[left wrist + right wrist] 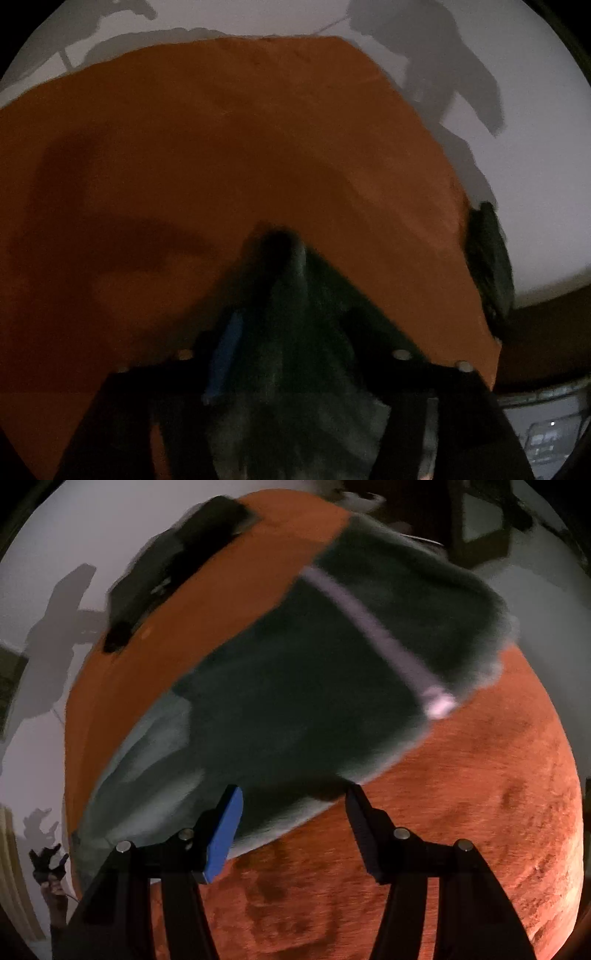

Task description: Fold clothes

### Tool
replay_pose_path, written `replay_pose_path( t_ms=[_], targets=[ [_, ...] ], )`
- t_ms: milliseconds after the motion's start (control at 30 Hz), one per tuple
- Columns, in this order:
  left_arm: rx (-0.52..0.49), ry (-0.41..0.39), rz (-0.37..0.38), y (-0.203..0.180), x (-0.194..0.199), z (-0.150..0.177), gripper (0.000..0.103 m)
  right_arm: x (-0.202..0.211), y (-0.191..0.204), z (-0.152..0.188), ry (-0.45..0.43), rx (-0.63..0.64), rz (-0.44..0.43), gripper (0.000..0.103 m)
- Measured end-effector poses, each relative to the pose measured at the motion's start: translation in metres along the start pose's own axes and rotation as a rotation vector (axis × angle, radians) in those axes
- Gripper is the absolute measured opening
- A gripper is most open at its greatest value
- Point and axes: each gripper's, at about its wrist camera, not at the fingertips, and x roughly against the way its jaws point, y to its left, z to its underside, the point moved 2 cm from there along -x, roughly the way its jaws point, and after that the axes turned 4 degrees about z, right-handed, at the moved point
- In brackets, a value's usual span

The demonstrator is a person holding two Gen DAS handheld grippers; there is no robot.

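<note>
One orange worktop [461,812] is carrying one dark green garment [295,686], lying across its far part. The right gripper [291,801] is hovering at its near hem, jaws apart. The left gripper [280,243] is pinching bunched green cloth.

An orange table [461,830] is seen filling most of both views, its surface mottled in the near right part. Pale floor [535,147] is seen beyond its far edge, crossed by grey shadows [436,55] (outlines blurred).
</note>
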Motion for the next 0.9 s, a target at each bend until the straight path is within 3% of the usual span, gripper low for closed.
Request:
replay_pose_path(
  t_ms=[100, 133, 200, 300, 433, 500, 600, 667, 700, 767, 833, 900],
  targets=[
    [0.008, 0.048, 0.038, -0.002, 0.015, 0.056, 0.066, -0.004, 0.036, 0.007, 0.01, 0.071, -0.065, 0.057],
    [0.032, 0.069, 0.073, -0.011, 0.008, 0.087, 0.066, -0.006, 0.053, 0.012, 0.015, 0.095, -0.103, 0.057],
    [0.062, 0.105, 0.146, -0.022, 0.0, 0.116, 0.066, -0.011, 0.083, 0.021, 0.031, 0.129, -0.168, 0.057],
    [0.021, 0.177, 0.239, -0.063, -0.026, 0.156, 0.066, -0.02, 0.13, 0.035, 0.06, 0.189, -0.266, 0.057],
    [-0.169, 0.247, 0.111, -0.104, -0.073, 0.198, 0.066, -0.044, 0.203, 0.064, 0.118, 0.365, -0.338, 0.057],
    [-0.199, 0.301, 0.007, -0.092, -0.1, 0.203, 0.063, -0.063, 0.224, 0.078, 0.144, 0.441, -0.31, 0.057],
    [-0.07, 0.323, 0.124, -0.053, -0.104, 0.198, 0.049, -0.112, 0.231, 0.094, 0.205, 0.507, -0.18, 0.057],
    [0.057, 0.334, 0.198, -0.036, -0.089, 0.192, 0.049, -0.125, 0.222, 0.093, 0.213, 0.479, -0.212, 0.055],
    [0.091, 0.313, 0.201, -0.033, -0.079, 0.189, 0.049, -0.115, 0.219, 0.09, 0.18, 0.472, -0.223, 0.05],
    [0.05, 0.272, 0.203, -0.032, -0.058, 0.193, 0.056, -0.091, 0.213, 0.083, 0.097, 0.47, -0.237, 0.049],
    [-0.049, 0.241, 0.185, -0.032, -0.042, 0.2, 0.059, -0.059, 0.196, 0.07, -0.019, 0.476, -0.204, 0.065],
    [-0.107, 0.248, 0.147, -0.032, -0.054, 0.203, 0.059, -0.053, 0.161, 0.058, -0.06, 0.406, -0.14, 0.065]
  ],
)
